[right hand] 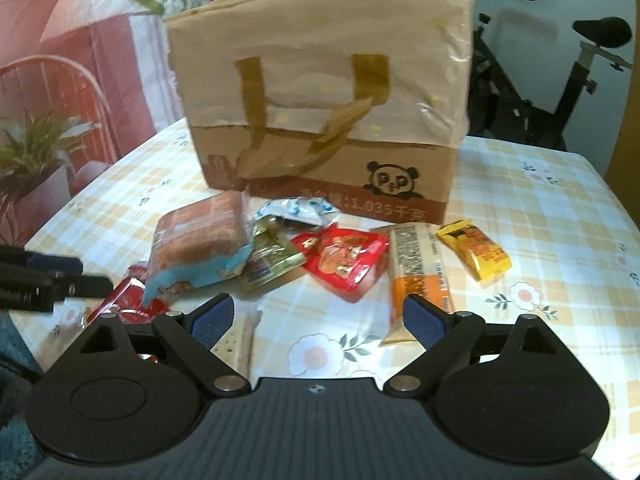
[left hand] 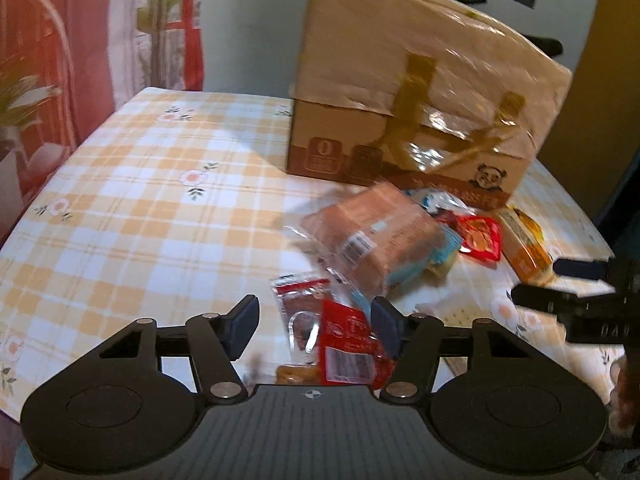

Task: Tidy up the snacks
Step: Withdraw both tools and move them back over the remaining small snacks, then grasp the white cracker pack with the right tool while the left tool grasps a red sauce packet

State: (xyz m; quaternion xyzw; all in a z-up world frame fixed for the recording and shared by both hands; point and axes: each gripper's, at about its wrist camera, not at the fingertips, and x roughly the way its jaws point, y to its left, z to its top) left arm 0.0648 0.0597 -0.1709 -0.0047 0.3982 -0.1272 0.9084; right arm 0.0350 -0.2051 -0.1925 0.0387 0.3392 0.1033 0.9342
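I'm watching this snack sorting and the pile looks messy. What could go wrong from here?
The left claw straddles overlapping packets, a red packet and a clear-wrapped snack, so it may grab both. The bread loaf leans on other packets and could slide if they shift. The tall cardboard box stands close behind the pile, limiting reach.

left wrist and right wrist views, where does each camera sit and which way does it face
Left wrist: sits on the left hand-held gripper, angled down at the table's left half and snack pile; its own fingers show, jaws apart around a red packet, with the right hand-held gripper at the right edge.
Right wrist: sits on the right hand-held gripper, facing the cardboard box; own open fingers show, left gripper at the left edge.
Shared: box, bread loaf, checked tablecloth.
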